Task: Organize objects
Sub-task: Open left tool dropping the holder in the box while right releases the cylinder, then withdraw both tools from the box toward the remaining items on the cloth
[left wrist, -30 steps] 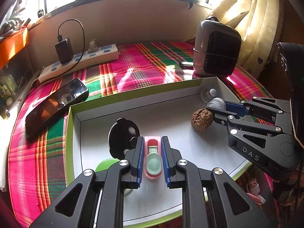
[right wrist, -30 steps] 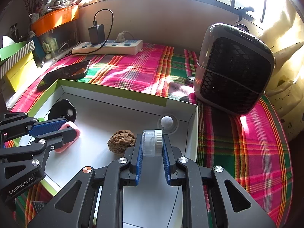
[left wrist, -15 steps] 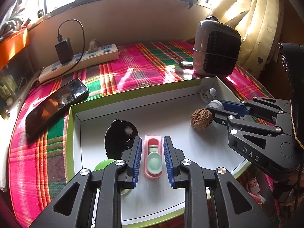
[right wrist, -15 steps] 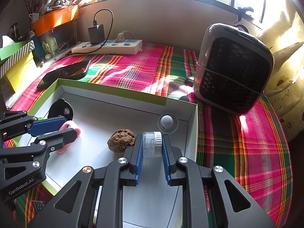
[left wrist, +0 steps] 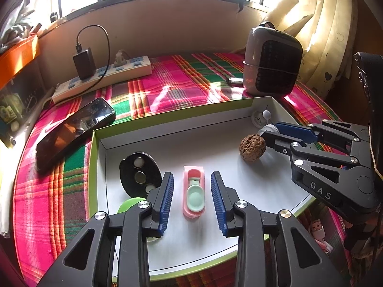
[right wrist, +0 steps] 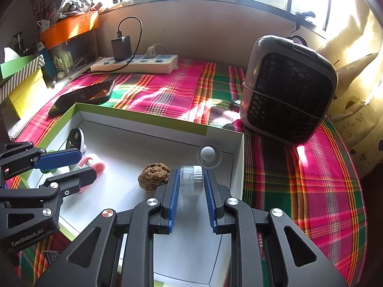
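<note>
**Two hand-held grippers setting small items down in a shallow box**

A desk under a window, covered by a pink and green plaid cloth [left wrist: 167, 88]; on it, largest first, a white shallow box with a green rim [left wrist: 167, 117], a grey portable fan [right wrist: 287, 91] behind the box's far right corner, a white power strip [left wrist: 103, 76] and a dark phone [left wrist: 74, 129].

Inside the box, gathered for tidying: a black oval case [left wrist: 140, 174], a walnut [left wrist: 252, 147], and a pink clip with a mint insert [left wrist: 194, 191] lying flat on the floor.

The left hand-held gripper [left wrist: 192, 196] has just been opening; its blue pads stand clear on both sides of the pink clip, so the clip is released, apparently placed.

The right hand-held gripper [right wrist: 191, 189] has eased open slightly around a small clear jar with a ribbed lid [right wrist: 191, 179], just beside the walnut; the pads stand close, and a narrow gap seems to show, so the grip looks let go.
</note>
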### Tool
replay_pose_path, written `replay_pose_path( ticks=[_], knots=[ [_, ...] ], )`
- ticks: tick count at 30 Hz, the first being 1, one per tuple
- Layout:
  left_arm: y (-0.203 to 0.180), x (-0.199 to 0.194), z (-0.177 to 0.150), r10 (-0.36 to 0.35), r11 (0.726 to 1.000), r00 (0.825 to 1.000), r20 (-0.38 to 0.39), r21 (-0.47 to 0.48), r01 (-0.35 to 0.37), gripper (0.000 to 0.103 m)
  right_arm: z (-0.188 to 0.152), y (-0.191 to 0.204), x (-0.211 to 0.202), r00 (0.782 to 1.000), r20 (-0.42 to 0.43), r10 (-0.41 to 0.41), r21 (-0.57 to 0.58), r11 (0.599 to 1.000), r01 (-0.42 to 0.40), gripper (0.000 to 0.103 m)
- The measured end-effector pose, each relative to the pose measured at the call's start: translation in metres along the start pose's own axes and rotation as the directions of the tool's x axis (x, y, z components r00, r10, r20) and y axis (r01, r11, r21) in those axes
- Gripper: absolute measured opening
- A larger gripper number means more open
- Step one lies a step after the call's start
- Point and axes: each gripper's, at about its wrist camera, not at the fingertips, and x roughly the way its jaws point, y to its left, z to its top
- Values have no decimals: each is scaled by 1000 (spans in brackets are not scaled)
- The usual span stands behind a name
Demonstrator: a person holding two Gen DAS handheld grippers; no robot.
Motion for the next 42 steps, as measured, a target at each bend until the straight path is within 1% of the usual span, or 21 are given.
replay_pose_path(
  ticks=[3, 7, 29, 36, 42],
  knots=[
    [0, -3, -1, 5, 1000, 1000, 4, -3, -5, 33, -1, -1, -4, 1000, 8, -1, 5, 1000, 1, 24],
    [0, -10, -3, 5, 1000, 1000, 11, -6, -5, 34, -3, 0, -9, 1000, 16, 3, 11, 1000, -4, 31],
    [-6, -50, -23, -3, 999, 999, 44, -36, 5, 37, -20, 2, -47, 997, 70, 12, 31, 999, -15, 31],
    [-7, -66, -38, -16, 998, 998, 57, -55, 19, 39, -33, -1, -58, 997, 75, 17, 48, 999, -21, 31],
    [-11, -75, -54, -37, 997, 998, 52, -67, 40, 40, -48, -2, -70, 996, 83, 23, 61, 998, -28, 31]
  ],
)
